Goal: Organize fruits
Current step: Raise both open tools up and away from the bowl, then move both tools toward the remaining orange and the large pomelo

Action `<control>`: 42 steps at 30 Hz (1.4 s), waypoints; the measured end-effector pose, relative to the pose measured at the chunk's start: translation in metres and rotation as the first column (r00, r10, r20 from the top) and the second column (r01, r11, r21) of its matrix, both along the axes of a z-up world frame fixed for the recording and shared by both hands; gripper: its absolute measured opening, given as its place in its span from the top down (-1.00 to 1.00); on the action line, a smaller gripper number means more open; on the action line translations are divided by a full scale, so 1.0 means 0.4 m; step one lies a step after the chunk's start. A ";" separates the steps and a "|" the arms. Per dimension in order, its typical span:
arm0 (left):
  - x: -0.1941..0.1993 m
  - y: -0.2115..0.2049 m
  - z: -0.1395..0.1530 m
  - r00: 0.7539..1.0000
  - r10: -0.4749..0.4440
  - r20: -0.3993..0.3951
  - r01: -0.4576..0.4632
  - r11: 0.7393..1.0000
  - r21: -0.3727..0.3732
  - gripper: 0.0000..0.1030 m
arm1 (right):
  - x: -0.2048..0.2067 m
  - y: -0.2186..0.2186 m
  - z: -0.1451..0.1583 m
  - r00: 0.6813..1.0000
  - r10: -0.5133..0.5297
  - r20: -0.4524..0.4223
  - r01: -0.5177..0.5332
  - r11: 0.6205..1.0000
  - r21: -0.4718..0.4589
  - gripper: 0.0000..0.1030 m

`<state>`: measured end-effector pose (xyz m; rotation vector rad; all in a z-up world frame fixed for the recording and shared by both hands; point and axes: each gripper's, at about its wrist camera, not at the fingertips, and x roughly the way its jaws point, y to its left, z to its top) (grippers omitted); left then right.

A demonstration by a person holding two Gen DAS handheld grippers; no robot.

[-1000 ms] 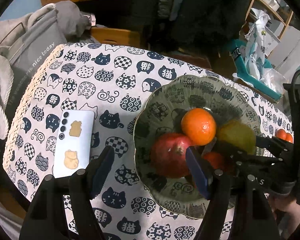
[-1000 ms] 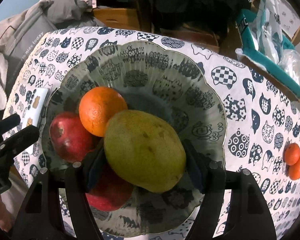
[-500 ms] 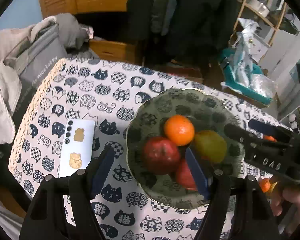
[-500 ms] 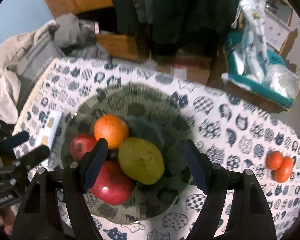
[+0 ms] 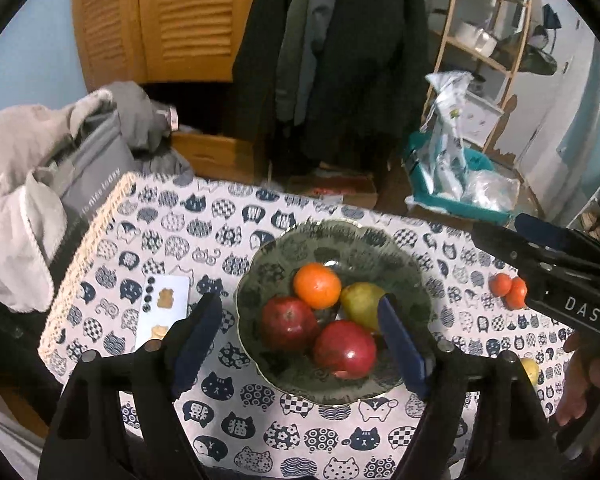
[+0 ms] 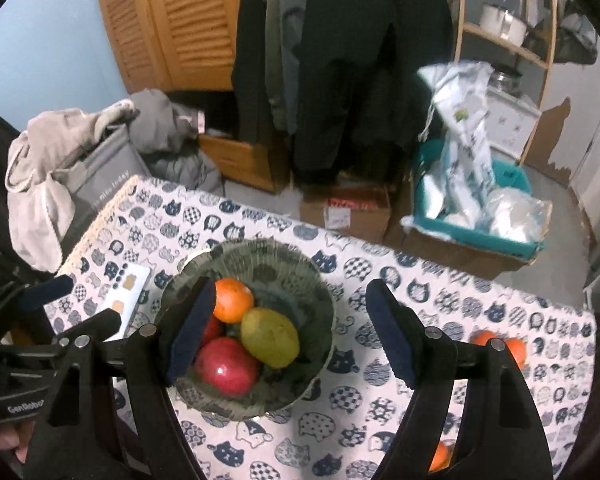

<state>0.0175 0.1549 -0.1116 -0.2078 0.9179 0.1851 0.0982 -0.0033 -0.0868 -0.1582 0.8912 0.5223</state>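
A patterned green bowl [image 5: 404, 256] [image 6: 316, 288] sits on the cat-print tablecloth. It holds an orange [image 5: 317, 285] [image 6: 234, 300], a yellow-green pear [image 5: 360, 300] [image 6: 270, 336] and two red apples [image 5: 288, 322] [image 5: 346, 348]. Two small tangerines [image 5: 510, 286] [image 6: 500, 346] lie on the cloth to the right. My left gripper [image 5: 300, 344] is open and empty, high above the bowl. My right gripper [image 6: 288, 332] is open and empty, also raised above the bowl, and shows in the left wrist view [image 5: 540, 256].
A white phone [image 5: 162, 308] [image 6: 128, 290] lies left of the bowl. A yellow fruit [image 5: 530, 370] and another orange one [image 6: 440, 456] lie near the front right. Grey bags crowd the table's left edge; a teal crate [image 6: 480, 236] and boxes stand beyond the far edge.
Both grippers have risen and pulled back from the bowl. The right gripper opened and let go of the pear, which now rests in the bowl.
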 end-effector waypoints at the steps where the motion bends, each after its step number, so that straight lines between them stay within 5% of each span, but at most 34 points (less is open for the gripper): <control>1: -0.006 -0.005 0.013 1.000 0.001 0.012 -0.001 1.000 0.011 -0.69 | -0.010 -0.009 0.017 1.000 0.001 0.018 -0.001 1.000 -0.001 -0.51; 26: -0.110 -0.203 0.208 0.963 -0.119 0.240 0.107 0.992 0.064 -0.95 | -0.194 -0.311 0.189 0.980 -0.053 0.191 0.038 0.996 0.081 -0.53; 42: -0.045 -0.359 0.135 0.963 -0.228 0.146 0.221 0.973 0.061 -0.95 | -0.160 -0.512 0.080 0.976 -0.197 0.096 0.194 0.980 0.036 -0.54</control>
